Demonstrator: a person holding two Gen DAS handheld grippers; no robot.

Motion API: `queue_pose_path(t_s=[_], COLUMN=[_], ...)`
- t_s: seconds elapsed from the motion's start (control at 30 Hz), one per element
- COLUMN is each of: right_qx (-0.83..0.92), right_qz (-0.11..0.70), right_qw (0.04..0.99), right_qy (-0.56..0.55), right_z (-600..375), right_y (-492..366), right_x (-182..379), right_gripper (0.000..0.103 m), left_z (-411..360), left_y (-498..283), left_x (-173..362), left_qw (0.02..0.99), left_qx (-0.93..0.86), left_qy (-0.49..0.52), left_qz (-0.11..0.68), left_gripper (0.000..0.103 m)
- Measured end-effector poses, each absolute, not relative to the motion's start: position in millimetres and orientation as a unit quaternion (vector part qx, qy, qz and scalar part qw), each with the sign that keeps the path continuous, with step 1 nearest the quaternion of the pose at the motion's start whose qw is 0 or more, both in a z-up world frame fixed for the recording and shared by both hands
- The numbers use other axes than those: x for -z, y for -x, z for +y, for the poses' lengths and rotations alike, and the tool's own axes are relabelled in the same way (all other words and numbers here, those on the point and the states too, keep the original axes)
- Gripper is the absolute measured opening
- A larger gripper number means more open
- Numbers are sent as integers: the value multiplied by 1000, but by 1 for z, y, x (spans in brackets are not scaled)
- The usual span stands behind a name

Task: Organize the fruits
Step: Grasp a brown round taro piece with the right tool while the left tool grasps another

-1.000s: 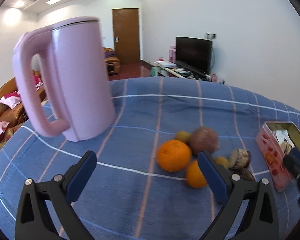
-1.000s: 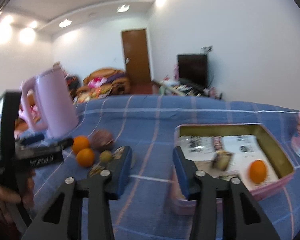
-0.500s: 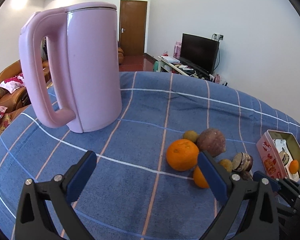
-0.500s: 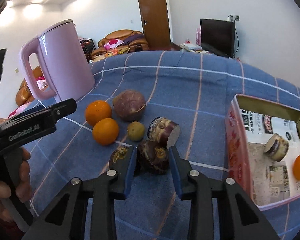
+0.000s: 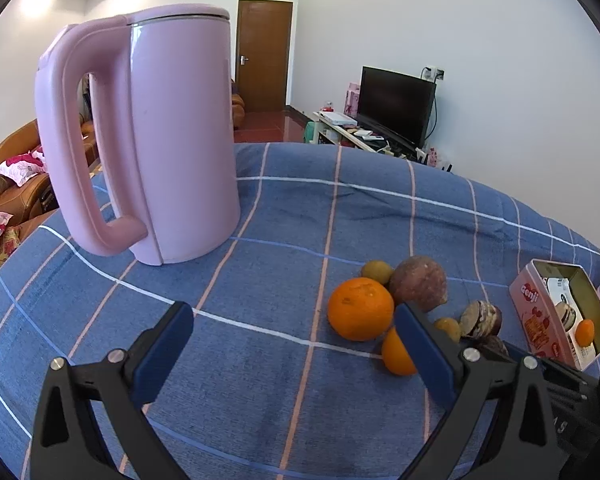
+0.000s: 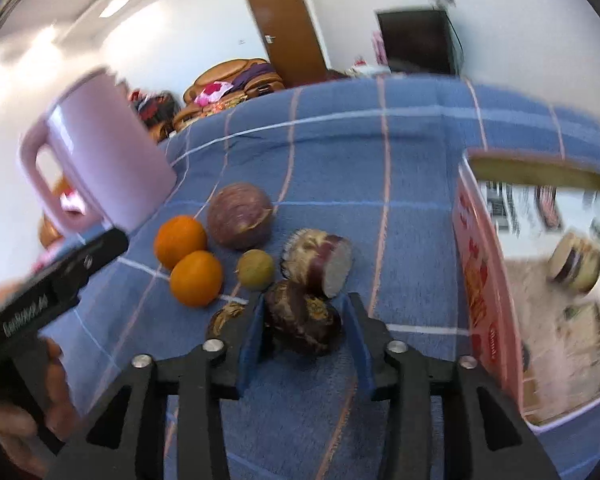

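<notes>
Fruits lie in a cluster on the blue checked cloth: two oranges [image 6: 180, 239] [image 6: 196, 278], a large brownish-purple round fruit [image 6: 240, 216], a small green-yellow fruit [image 6: 255, 268], a cut purple fruit [image 6: 318, 262] and a dark wrinkled fruit [image 6: 302, 317]. My right gripper [image 6: 304, 322] is open, its blue pads on either side of the dark wrinkled fruit. My left gripper [image 5: 292, 344] is open and empty, left of the cluster; the nearer orange [image 5: 360, 308] sits just beyond its right pad. The pink tin [image 6: 476, 280] at the right holds an orange and a cut piece.
A tall pink kettle [image 5: 152, 148] stands on the cloth at the back left, also in the right wrist view [image 6: 104, 152]. A small brown husk [image 6: 224, 316] lies by the right gripper's left finger. The tin [image 5: 540, 316] stands close to the fruits' right.
My right gripper has moved forward and down, so the dark wrinkled fruit now sits between its pads. My left gripper has moved closer to the kettle and fruits.
</notes>
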State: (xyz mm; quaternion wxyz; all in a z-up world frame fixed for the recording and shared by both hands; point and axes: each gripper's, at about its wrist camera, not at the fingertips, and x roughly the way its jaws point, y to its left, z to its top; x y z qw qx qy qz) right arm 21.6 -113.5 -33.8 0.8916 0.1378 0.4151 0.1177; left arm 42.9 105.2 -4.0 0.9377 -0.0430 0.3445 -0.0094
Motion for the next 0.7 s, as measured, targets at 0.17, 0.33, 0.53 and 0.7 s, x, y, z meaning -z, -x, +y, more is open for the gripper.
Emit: queue_pose_path(t_s=[0.17, 0.33, 0.53, 0.7], right_qx=[-130, -138, -153, -126], right_qz=[415, 415, 381, 302], right_qw=[891, 889, 899, 936], right_qy=[-133, -137, -149, -131], right_z=[-109, -110, -120, -136], right_y=[-21, -17, 0, 27], right_x=[33, 34, 23, -8], right_gripper=[45, 43, 43, 43], left_z=[104, 100, 87, 69], left_y=[-42, -41, -36, -30], left_x=[4, 3, 0, 0], left_qw=[939, 939, 939, 928], left_qx=[13, 34, 76, 155], left_qy=[41, 40, 26, 16], left_qz=[342, 341, 333, 339], left_gripper=[103, 103, 103, 97])
